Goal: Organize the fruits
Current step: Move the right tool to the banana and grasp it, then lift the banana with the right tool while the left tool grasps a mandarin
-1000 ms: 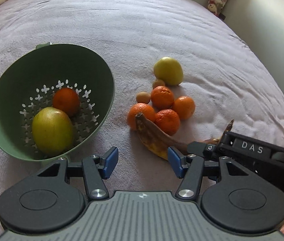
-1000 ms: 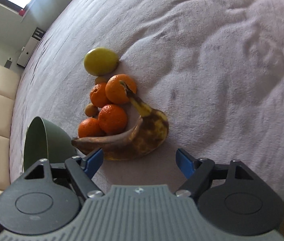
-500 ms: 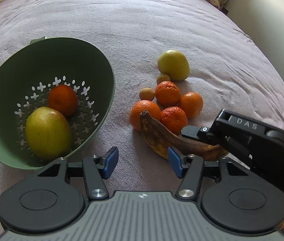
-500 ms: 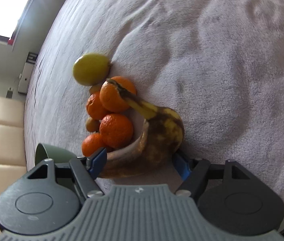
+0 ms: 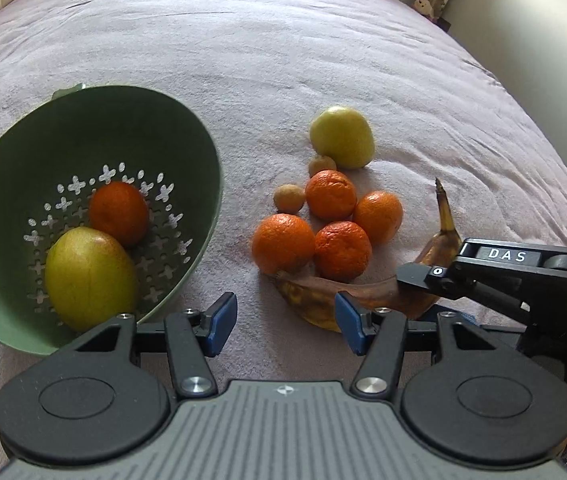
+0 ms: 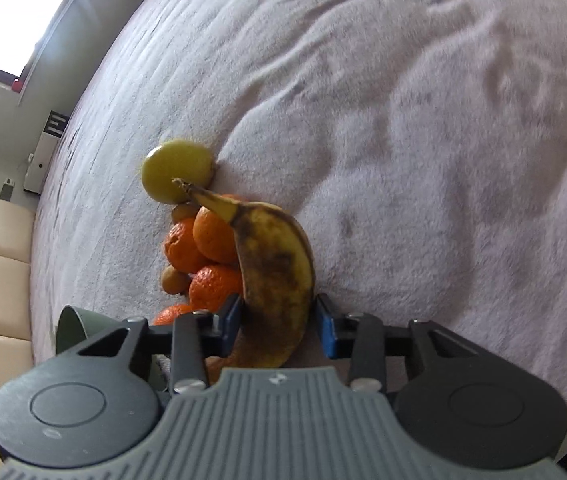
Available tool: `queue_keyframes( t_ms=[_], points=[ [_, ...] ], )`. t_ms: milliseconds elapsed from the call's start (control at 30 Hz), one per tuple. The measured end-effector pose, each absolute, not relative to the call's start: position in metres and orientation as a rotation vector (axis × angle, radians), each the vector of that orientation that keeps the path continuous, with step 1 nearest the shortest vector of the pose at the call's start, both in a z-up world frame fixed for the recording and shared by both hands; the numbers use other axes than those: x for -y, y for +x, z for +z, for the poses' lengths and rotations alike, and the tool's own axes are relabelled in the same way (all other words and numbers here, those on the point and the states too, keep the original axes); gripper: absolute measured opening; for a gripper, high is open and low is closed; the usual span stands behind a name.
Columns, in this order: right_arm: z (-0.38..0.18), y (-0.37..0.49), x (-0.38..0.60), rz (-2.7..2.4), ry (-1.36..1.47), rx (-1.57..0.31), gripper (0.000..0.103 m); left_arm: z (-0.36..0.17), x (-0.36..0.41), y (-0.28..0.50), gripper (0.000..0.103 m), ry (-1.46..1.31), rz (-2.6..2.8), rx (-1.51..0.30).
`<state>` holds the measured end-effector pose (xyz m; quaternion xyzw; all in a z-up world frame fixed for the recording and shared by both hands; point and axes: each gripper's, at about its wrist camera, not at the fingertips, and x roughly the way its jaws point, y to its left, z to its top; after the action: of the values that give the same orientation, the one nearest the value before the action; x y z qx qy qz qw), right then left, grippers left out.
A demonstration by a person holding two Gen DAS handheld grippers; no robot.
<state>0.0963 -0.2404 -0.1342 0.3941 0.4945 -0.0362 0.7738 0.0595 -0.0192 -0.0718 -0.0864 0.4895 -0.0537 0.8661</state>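
Closing on the banana [image 6: 279, 280] is the step I have in hand: my right gripper [image 6: 279, 320] has just drawn its jaws in, and both blue pads now press the fruit's brown-spotted flanks near its lower end. From the left wrist view the same grip shows from the side, the right gripper [image 5: 423, 280] clamped across the banana [image 5: 323, 300], whose stem points up and away from the colander [image 5: 203, 152] while its far tip sits against the nearest tangerine [image 5: 283, 238]. My left gripper [image 5: 283, 320] hangs wide and empty, just beside the colander's near rim, with nothing between its pads.

Working outward, four tangerines and two small brown fruits lie bunched on the blanket [image 5: 283, 40], beside the colander on the banana's side, and a yellow-green apple [image 5: 341, 136] sits at the far end of that bunch, furthest from the colander. Inside the colander rest a tangerine [image 5: 118, 212] and a larger green-yellow fruit [image 5: 89, 276].

I judge the sorting as barely begun, with most fruit outside. Next I would lift the banana clear of the tangerines without rolling them, carry it over the colander rim and lower it beside the two fruits there. It looks overripe and soft, so I want a gentle squeeze.
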Motion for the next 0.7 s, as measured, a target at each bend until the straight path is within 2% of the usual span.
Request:
queue_keyframes(
  t_ms=[467,533,700],
  points=[
    [-0.113,0.112,0.254,-0.077,0.541,-1.018,0.038,-0.073,0.031,0.061,0.063,-0.116,-0.181,-0.942],
    [-0.111,0.113,0.250,-0.060,0.512,-1.009,0.046,-0.075,0.033,0.062,0.063,-0.093,-0.184,-0.927],
    [-0.112,0.115,0.249,-0.073,0.493,-1.019,0.047,-0.079,0.045,0.063,0.061,0.018,-0.166,-0.893]
  ],
)
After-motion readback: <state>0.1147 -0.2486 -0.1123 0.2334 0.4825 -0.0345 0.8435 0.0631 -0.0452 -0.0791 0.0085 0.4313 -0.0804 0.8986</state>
